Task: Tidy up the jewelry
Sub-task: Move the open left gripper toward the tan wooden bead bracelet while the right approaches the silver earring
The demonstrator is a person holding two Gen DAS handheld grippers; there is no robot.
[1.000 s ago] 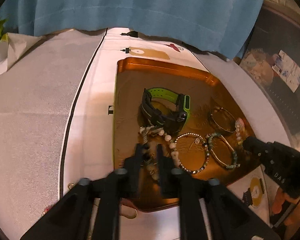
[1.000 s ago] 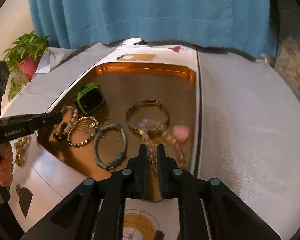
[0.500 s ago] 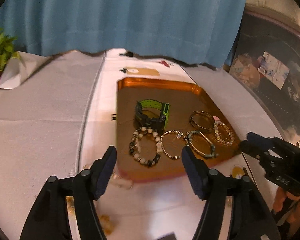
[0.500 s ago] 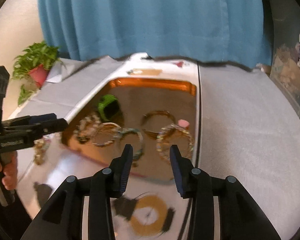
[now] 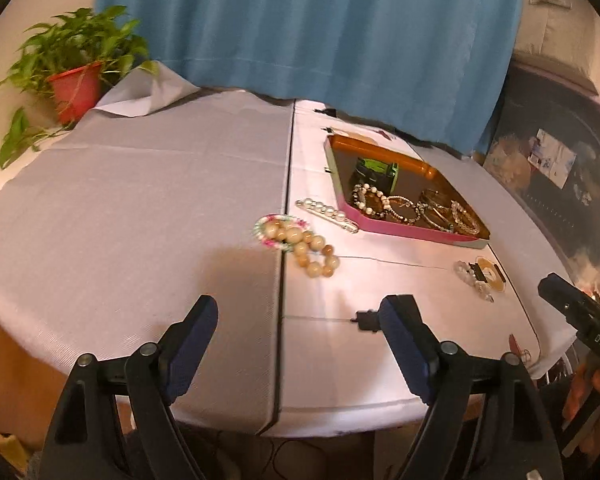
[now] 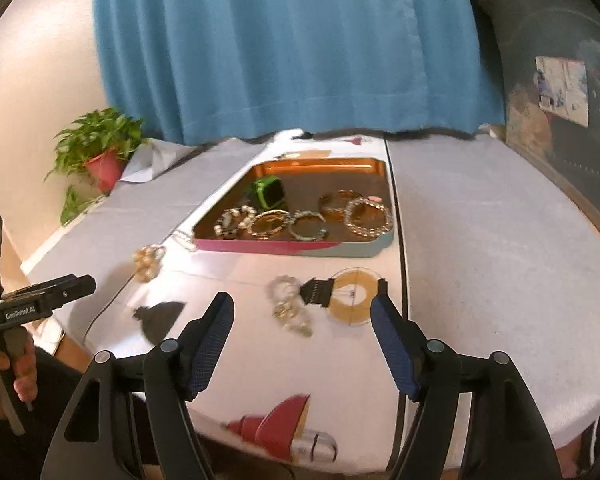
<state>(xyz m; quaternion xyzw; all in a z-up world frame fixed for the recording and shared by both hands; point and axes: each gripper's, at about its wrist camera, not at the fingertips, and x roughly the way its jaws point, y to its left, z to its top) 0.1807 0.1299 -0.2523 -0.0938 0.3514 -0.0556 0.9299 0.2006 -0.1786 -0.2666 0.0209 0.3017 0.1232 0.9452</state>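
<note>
- Our left gripper (image 5: 298,322) has just been opening; it's spread wide over the tabletop (image 5: 140,184), nothing in it.
- Right gripper (image 6: 302,316), same deal: jaws just opened up, empty.
- Tray (image 6: 296,247) sits further back with the bracelets (image 6: 300,222) and green watch (image 6: 269,191) inside.
- Big tan bead bracelet (image 5: 306,246) and a clear one (image 6: 288,306) lie loose, near the tray.

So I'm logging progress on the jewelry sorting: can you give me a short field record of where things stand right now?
tray: orange tray on the table
in tray: green watch, five bracelets in a row
still on table: tan bead bracelet, pearl clip, clear bead bracelet
left gripper: jaws have just been opening, nothing between them
right gripper: jaws have just been opening, nothing between them
</note>
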